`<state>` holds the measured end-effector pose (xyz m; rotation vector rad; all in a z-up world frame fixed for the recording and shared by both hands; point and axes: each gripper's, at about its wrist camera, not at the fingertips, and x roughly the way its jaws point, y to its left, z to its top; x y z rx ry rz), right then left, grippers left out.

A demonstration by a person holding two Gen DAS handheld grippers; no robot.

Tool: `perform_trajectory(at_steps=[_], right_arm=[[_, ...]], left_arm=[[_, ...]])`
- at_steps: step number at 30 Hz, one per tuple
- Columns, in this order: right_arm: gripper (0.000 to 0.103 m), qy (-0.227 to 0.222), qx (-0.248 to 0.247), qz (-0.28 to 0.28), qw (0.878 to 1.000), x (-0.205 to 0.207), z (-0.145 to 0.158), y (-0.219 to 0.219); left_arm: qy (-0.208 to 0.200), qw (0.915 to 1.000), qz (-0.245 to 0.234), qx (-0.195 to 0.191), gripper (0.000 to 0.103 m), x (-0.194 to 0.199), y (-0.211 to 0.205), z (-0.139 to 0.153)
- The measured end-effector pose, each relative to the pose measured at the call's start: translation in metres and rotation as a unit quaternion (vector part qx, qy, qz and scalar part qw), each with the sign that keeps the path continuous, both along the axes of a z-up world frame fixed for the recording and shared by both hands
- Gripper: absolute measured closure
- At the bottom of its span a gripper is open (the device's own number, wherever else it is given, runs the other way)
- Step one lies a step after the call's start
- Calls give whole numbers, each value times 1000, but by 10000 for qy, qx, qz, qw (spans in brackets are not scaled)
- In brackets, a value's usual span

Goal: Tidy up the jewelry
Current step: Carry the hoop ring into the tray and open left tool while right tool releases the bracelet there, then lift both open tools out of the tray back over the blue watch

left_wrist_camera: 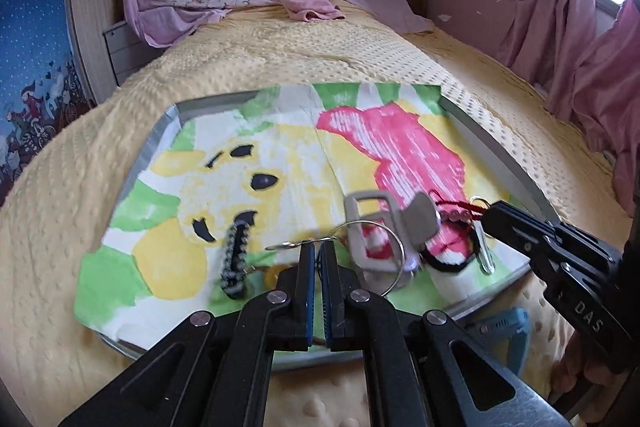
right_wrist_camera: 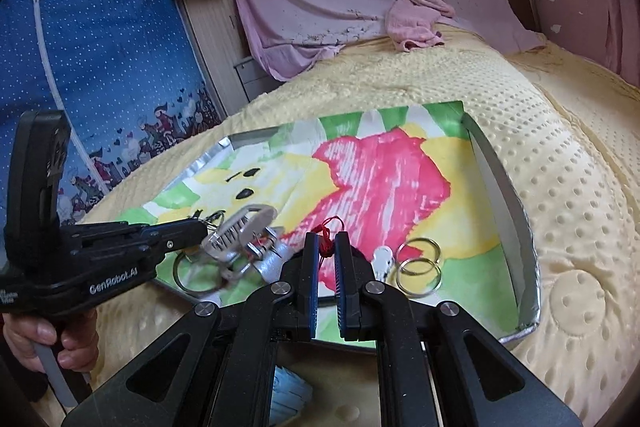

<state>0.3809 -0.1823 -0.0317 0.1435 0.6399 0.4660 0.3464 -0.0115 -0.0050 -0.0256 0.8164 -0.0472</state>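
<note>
Lettering: left gripper (right_wrist_camera: 196, 227) "GenRobot.AI"; right gripper (left_wrist_camera: 486, 215) "DAS".

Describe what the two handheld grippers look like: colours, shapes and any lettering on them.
Both are black. The left gripper and right gripper each have two flat fingers with ribbed blue pads, driven by angular linkage arms with round silver pivot pins. White lettering reads "DAS" on the right one's side and "GenRobot.AI" on the left one's body. No cables visible.
</note>
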Motion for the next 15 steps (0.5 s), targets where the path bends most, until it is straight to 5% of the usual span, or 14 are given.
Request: perform_trajectory(at_steps=[6, 8, 12, 15], right_arm=[[91, 113, -223, -10, 9997, -6, -1, -5], [74, 104, -272, -45, 9996, -10, 0, -7], [66, 26, -264, -134, 9996, -18, 5, -14], [66, -46, -268, -217, 9994, -25, 10, -20]], left_arm=[[25, 9994, 24, -330, 99, -10, 5, -6], [4, 9992, 56, -402, 95, -14, 7, -6], [-287, 9982, 183, -493, 25, -25, 11, 1], [-662, 9963, 157, -522, 25, -40, 11, 10]])
